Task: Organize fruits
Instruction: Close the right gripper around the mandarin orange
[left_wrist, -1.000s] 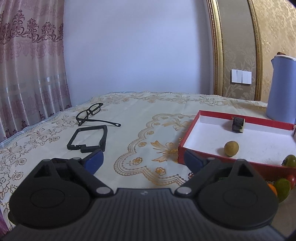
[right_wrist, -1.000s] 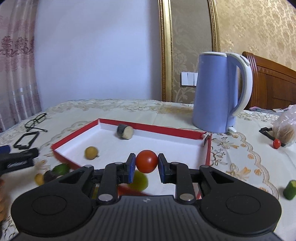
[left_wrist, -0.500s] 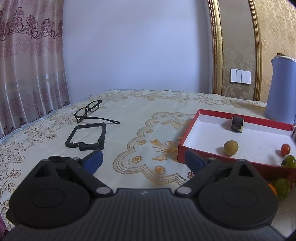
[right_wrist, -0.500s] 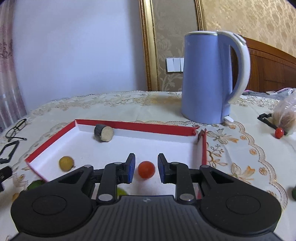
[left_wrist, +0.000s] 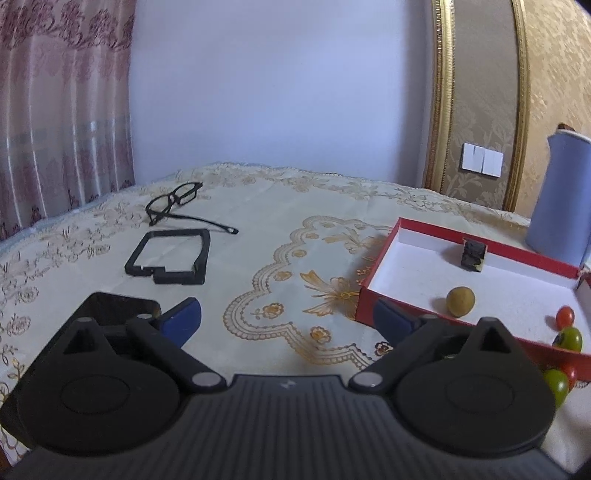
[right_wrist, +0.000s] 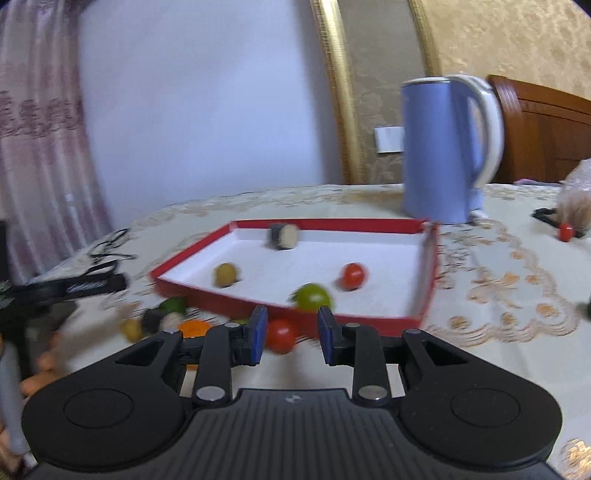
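You have pulled your right gripper back out of the red tray since half a second ago, leaving the red tomato lying on the white floor beside a green fruit, a yellowish fruit and a dark cut piece. Its fingers are now standing partly apart, gripping nothing, with another red tomato sitting on the tablecloth between them. Your left gripper is hovering wide and empty just beside the tray's near corner.
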